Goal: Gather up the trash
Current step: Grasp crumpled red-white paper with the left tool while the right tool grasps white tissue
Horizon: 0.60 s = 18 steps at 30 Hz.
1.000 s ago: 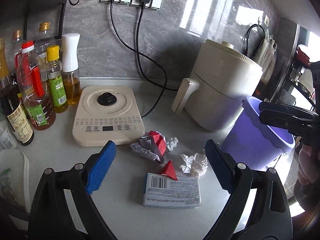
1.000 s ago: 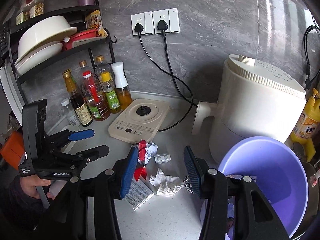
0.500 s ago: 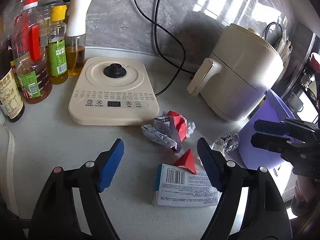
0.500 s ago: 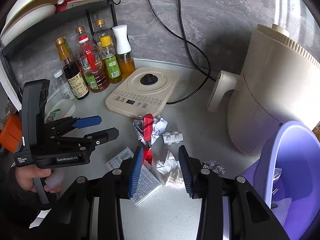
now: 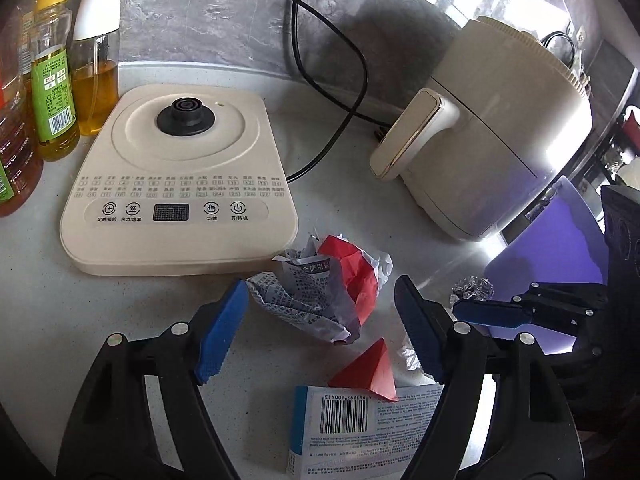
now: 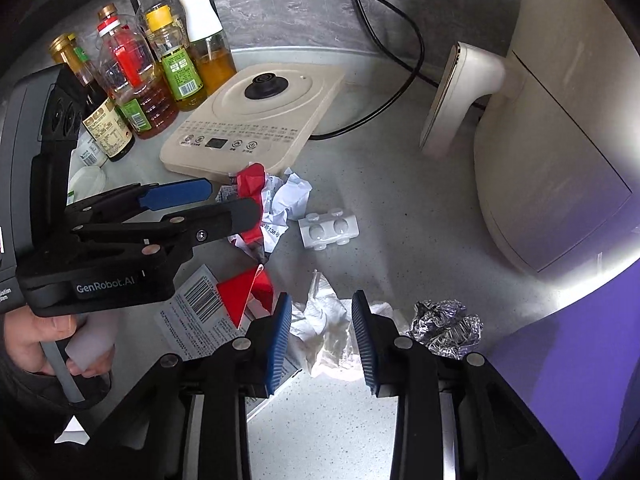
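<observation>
1. Left gripper [image 5: 320, 328]: jaws apart, pressing on nothing. They straddle the crumpled red-and-white printed paper wrapper [image 5: 320, 292], which lies on the pale speckled countertop [image 5: 48, 312] just in front of the cream induction cooker base [image 5: 180, 176]. The wad sits ahead of the blue pads and between them, closer to the left pad; no contact visible.
2. Right gripper [image 6: 322, 336]: jaws have just been closing, with the crumpled white tissue [image 6: 324, 328] between them. The pads flank the tissue closely; whether they already press on it cannot be told, so it is read as not yet gripped.
3. Other litter on the countertop: small red folded paper triangle [image 5: 370, 368], flat white-and-blue carton with a barcode [image 5: 360, 428], ball of silver foil [image 6: 444, 324], white plastic blister piece [image 6: 328, 230].
4. Purple plastic bin [image 6: 568, 360] stands to the right, beside the cream air fryer [image 6: 560, 140]; it is nearer the right hand.
5. Key relation: the wrapper's long axis runs roughly across the left gripper's opening, so a short forward-and-down reach should seat it. Judgement: both hands are at the approach-and-grasp step; nothing is lifted yet.
</observation>
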{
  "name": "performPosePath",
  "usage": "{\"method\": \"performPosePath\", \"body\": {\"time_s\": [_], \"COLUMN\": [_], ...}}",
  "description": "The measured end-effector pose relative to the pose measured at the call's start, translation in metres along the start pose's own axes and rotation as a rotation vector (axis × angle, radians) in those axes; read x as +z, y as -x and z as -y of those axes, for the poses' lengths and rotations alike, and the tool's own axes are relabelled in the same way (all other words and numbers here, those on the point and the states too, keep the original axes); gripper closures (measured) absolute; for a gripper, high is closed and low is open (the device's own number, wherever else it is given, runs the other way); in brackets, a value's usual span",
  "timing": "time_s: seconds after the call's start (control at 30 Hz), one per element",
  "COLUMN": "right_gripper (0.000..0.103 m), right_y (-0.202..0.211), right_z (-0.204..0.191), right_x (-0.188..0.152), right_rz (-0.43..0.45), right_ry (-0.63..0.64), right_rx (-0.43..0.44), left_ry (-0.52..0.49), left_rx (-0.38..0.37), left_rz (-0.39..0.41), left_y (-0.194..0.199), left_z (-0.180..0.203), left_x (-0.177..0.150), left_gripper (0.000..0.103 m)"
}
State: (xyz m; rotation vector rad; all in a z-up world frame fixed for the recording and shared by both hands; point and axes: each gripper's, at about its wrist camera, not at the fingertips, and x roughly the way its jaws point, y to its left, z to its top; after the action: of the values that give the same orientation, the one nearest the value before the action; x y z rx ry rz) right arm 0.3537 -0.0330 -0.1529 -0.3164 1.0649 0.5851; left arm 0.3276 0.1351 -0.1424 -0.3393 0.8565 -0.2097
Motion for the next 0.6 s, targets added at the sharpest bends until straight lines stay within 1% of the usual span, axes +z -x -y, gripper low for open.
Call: {"method": "performPosePath", "body": {"time_s": [0.07, 0.13, 0.17, 0.2, 0.23, 0.33, 0.43, 0.5, 0.53, 0.57, 0.6], "right_gripper": [0.072, 0.072, 0.072, 0.072, 0.072, 0.072, 0.072, 0.073, 0.086, 0.091, 0.093], "right_y": [-0.007, -0.014, -0.017, -0.020, -0.021, -0.025, -0.030, -0.036, -0.038, -0.039, -0.037], "right_z": [0.003, 0.006, 0.006, 0.007, 0.006, 0.005, 0.005, 0.004, 0.004, 0.004, 0.005], "right_x": [0.000, 0.001, 0.001, 0.000, 0.000, 0.000, 0.000, -0.002, -0.003, -0.003, -0.004], "right_rz": [-0.024, -0.048, -0.058, -0.066, -0.074, -0.080, -0.084, -0.088, -0.083, -0.075, -0.066], "right_ry": [-0.009, -0.022, -0.025, -0.028, -0.030, -0.025, -0.022, -0.009, 0.003, 0.009, 0.006], "right_rx": [-0.001, 0.007, 0.011, 0.017, 0.024, 0.038, 0.051, 0.038, 0.028, 0.021, 0.027], "left_ry": [0.009, 0.015, 0.015, 0.014, 0.012, -0.004, -0.009, -0.008, -0.007, -0.007, -0.007], "left_rx": [-0.002, -0.011, -0.013, -0.021, -0.028, -0.019, -0.009, 0.012, 0.023, 0.034, 0.045], "left_rz": [-0.004, -0.013, -0.015, -0.019, -0.026, -0.008, 0.019, 0.039, 0.048, 0.056, 0.065], "left_y": [-0.005, -0.009, -0.010, -0.011, -0.012, -0.005, 0.007, 0.016, 0.020, 0.025, 0.030], "left_z": [-0.002, -0.004, -0.004, -0.004, -0.003, 0.000, 0.000, -0.001, -0.001, -0.002, -0.003], "left_x": [0.002, 0.003, 0.004, 0.005, 0.005, 0.007, 0.005, 0.004, 0.003, 0.002, 0.001], "left_gripper": [0.029, 0.042, 0.046, 0.057, 0.066, 0.071, 0.072, 0.072, 0.072, 0.072, 0.072]}}
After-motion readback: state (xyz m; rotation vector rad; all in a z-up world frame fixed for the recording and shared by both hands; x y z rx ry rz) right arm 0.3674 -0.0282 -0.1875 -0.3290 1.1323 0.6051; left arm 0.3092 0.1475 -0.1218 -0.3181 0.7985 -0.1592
